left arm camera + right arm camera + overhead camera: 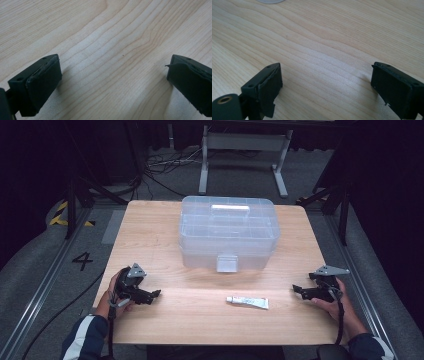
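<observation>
Spread-jawed left hand-held gripper [154, 294] beside tube [247, 302]

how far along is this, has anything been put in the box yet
Nothing looks done: the clear box sits shut, latch down, and the tube lies on the table in front of it. Nothing is in hand; the left tongs and right tongs rest open. Everything remains.
</observation>
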Tool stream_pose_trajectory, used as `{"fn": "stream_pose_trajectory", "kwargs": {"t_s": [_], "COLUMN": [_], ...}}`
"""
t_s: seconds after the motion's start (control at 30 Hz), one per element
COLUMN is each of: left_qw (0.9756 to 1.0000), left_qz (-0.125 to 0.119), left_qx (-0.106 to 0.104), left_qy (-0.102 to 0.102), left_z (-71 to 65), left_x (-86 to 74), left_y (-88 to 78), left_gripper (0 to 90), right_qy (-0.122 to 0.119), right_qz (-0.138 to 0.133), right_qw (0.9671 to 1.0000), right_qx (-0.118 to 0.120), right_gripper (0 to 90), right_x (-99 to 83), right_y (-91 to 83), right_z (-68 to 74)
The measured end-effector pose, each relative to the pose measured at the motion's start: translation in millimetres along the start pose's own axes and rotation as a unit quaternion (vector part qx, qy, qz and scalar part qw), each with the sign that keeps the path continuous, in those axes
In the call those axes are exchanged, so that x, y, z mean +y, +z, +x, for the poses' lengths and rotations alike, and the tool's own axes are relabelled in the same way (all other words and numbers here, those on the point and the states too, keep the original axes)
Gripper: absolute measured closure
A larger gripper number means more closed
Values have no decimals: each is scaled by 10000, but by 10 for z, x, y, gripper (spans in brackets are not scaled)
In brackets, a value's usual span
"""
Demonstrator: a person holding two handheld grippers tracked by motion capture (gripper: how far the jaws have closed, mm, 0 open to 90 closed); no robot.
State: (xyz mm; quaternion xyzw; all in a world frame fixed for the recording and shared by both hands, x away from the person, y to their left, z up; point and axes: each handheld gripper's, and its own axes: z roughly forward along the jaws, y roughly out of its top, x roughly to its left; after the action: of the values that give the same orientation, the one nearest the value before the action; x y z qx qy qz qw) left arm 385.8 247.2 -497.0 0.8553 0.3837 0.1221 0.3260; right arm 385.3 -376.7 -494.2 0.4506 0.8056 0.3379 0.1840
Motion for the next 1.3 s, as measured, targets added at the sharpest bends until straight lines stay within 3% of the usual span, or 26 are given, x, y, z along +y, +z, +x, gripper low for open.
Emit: {"fn": "stream_pose_trajectory", "kwargs": {"t_s": [0.13, 0.3, 0.53, 0.8, 0.9, 1.1, 1.3], "left_qw": [10000, 10000, 10000, 9999, 9999, 9999, 9999], "left_qz": [1, -7, -12, -1, -11, -10, -9], "left_qx": [68, -5, -35, -99, -68, -73, -75], "left_qy": [-68, 58, 82, 130, 142, 137, 135], "left_z": [-19, -36, -34, -18, -14, -13, -13], "left_x": [13, 12, 20, 27, 29, 31, 31], "left_y": [12, 11, 19, 23, 25, 27, 27], "left_gripper": [0, 5, 2, 1, 5, 5, 5], "right_qy": [0, 43, 43, -221, -219, -355, -652], "right_qz": [0, 13, 54, 55, 63, -196, -290], "right_qw": [10000, 10000, 10000, 9997, 9994, 9986, 9971], "right_qx": [-3, -52, -69, 81, 268, 345, 255], "right_gripper": [102, 94, 95, 193, 227, 234, 264], "right_x": [0, 8, 14, 42, 116, 380, 613], "right_y": [1, 9, 3, -21, -44, -144, -210], "right_z": [0, 15, 16, 35, 27, 61, 150]}}
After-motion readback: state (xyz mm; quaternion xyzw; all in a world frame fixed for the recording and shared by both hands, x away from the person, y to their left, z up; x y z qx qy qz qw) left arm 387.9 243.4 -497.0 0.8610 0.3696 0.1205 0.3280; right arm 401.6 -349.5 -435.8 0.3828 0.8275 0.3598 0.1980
